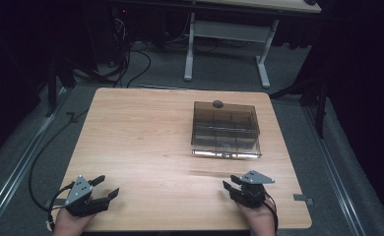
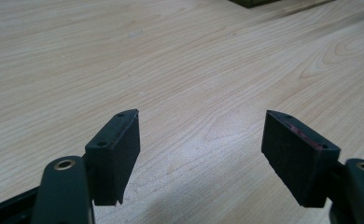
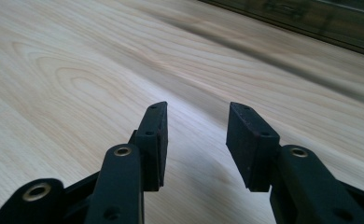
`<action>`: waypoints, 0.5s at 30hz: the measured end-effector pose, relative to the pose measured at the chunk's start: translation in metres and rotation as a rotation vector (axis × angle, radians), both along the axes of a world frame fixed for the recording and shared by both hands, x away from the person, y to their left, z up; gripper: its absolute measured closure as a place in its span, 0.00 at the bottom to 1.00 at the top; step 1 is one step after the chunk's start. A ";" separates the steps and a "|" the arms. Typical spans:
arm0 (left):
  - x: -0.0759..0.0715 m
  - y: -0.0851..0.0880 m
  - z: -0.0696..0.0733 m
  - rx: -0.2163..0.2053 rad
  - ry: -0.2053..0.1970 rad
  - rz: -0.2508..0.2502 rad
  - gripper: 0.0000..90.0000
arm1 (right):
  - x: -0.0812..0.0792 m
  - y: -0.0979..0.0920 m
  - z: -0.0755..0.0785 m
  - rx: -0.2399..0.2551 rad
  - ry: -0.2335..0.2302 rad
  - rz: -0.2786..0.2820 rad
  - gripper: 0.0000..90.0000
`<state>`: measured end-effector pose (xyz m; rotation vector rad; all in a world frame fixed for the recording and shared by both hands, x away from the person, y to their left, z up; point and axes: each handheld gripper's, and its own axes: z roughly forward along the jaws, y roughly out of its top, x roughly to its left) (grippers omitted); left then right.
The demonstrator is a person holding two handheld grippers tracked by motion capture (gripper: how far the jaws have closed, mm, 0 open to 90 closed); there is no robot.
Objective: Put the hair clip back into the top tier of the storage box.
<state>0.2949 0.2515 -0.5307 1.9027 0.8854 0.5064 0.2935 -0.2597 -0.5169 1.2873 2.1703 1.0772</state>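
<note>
I hold both tools low at the near edge of the pale wooden table (image 1: 145,132), one at each near corner, which reads to me as a resting stance before any reach. My left gripper (image 1: 103,188) sits at the near left with its black jaws spread wide and nothing between them; in its own view the bare wood grain runs between the pads (image 2: 117,149). My right gripper (image 1: 232,183) sits at the near right, its jaws also parted and empty, a little narrower in its own view, the fingertips (image 3: 154,135) pointing across the table.

Farther off, ahead of the right gripper and slightly to its left, stands the smoky transparent plastic compartment box (image 1: 225,129), well apart from both tools. Its lid looks closed, and a small dark round knob-like thing (image 1: 217,103) sits at its far edge. The box lies much nearer my right tool, so I judge that hand the likelier one to reach it.
</note>
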 end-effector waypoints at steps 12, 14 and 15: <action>0.000 0.001 0.000 -0.006 -0.001 0.003 0.32 | -0.006 -0.035 0.000 0.017 0.009 -0.108 0.66; 0.000 0.001 0.000 -0.007 -0.001 0.003 0.32 | -0.007 -0.039 0.001 0.011 0.010 -0.119 0.66; 0.000 0.001 0.000 -0.007 -0.001 0.003 0.32 | -0.007 -0.039 0.001 0.011 0.010 -0.119 0.66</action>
